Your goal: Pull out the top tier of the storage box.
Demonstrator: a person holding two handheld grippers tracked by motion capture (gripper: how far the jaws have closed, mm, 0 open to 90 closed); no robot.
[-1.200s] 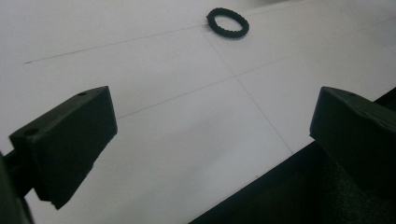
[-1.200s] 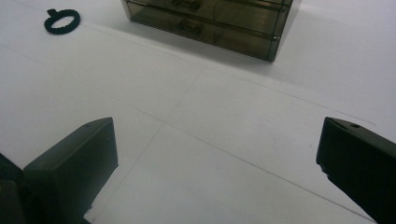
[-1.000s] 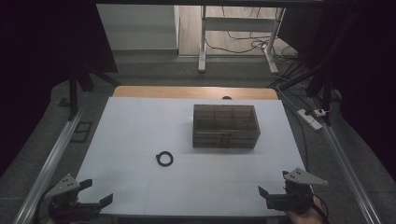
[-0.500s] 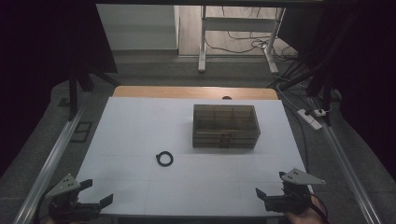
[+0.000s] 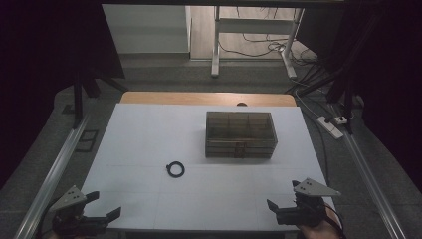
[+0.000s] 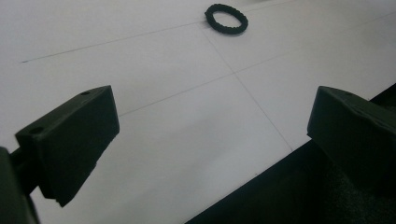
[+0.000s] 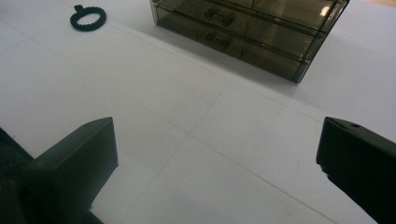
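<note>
Reaching for the small black ridged ring (image 5: 175,170) looks like the step in hand, and the left gripper (image 5: 102,219) is the nearer tool for it: it hovers at the near left corner of the white table (image 5: 149,129), jaws spread wide with nothing between them. In the left gripper view the ring (image 6: 226,18) lies flat on the bare white surface, well ahead of the jaws and a little to their right, so a good approach would swing the hand toward the middle of the table before lowering. Because the ring lies so flat, I judge that coming down steeply, with one jaw tip outside the rim and the other inside the hole or across the far rim, would grip better than a shallow sweep, which may only push it along. Farther right stands the smoky transparent plastic drawer box (image 5: 241,134), apart from the ring and nearer the far edge; its two front drawers with small handles show in the right gripper view (image 7: 252,28), and they look shut. The right gripper (image 5: 278,214) hangs over the near right corner, jaws likewise wide apart and empty, well placed to pull a drawer handle if the ring is meant to go inside.
</note>
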